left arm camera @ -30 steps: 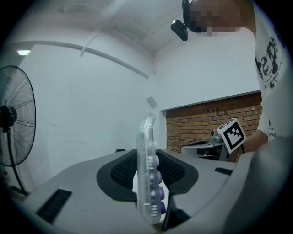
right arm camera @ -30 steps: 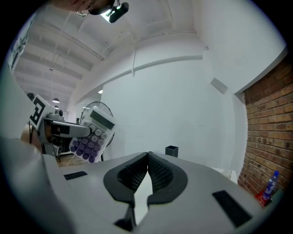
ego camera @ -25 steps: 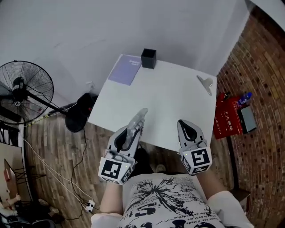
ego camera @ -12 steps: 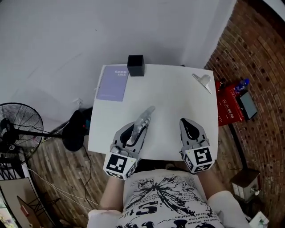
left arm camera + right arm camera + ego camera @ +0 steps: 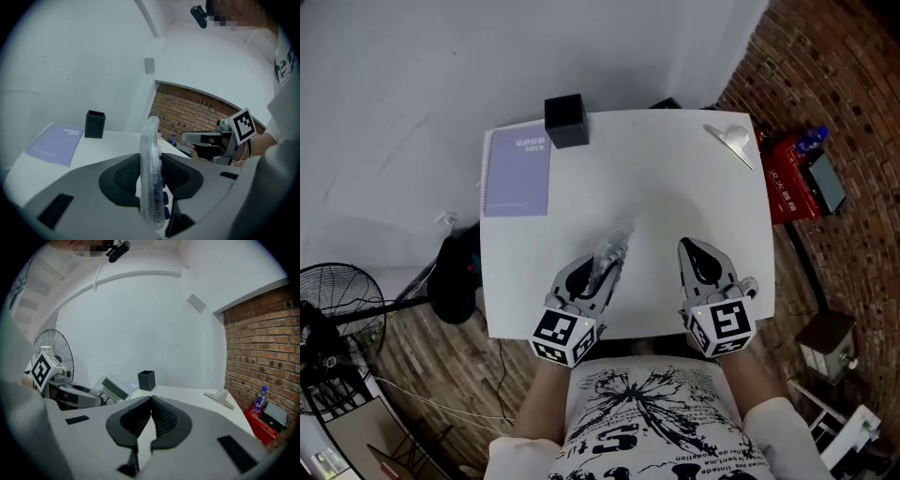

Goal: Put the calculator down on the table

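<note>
A clear-cased calculator (image 5: 151, 173) with purple keys stands on edge between the pads of my left gripper (image 5: 592, 276), which is shut on it; the calculator (image 5: 610, 251) sticks out past the jaws over the near part of the white table (image 5: 675, 197). From the right gripper view the calculator (image 5: 111, 386) shows its display at the left, with the left gripper (image 5: 70, 394) behind it. My right gripper (image 5: 701, 263) hovers over the table's near right part, shut with nothing between its pads. The right gripper (image 5: 211, 139) also shows in the left gripper view.
A purple spiral notebook (image 5: 517, 173) lies at the table's far left, a black pen holder (image 5: 565, 121) beside it at the back edge. A white clip (image 5: 733, 141) lies at the far right corner. A red box (image 5: 802, 183) and a fan (image 5: 337, 309) stand on the floor.
Both grippers have come forward and down over the near edge of the table, the left one carrying the calculator. The head view has shifted so the table sits more squarely in view.
</note>
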Demonstrator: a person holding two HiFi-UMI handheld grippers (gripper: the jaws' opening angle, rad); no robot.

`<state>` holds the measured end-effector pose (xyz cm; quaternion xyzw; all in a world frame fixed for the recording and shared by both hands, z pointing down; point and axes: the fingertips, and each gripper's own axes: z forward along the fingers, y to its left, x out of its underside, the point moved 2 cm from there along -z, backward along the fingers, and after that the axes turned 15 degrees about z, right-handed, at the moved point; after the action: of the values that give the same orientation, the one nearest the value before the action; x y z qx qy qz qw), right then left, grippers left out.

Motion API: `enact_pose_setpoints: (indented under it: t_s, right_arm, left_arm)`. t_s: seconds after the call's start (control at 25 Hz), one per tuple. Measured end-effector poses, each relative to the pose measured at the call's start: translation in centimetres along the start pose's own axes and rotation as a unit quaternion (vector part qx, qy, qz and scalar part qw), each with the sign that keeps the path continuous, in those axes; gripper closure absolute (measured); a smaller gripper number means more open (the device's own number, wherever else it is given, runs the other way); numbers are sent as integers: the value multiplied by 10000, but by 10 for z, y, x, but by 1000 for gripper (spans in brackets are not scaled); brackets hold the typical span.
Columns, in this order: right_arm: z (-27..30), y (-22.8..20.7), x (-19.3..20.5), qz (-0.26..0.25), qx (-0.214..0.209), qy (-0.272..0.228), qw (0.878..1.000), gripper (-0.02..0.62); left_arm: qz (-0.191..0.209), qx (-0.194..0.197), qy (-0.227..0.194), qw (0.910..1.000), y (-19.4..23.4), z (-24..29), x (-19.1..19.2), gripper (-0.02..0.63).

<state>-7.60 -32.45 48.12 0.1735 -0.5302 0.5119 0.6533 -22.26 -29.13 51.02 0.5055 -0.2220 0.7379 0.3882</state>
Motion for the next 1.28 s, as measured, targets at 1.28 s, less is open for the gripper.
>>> enact_pose_setpoints:
  t_s: [1.28]
  right_arm:
    - [41, -28, 55, 256, 237, 470, 9983, 581]
  left_arm:
    - [-263, -158, 1759, 9839, 25, 75, 101, 391]
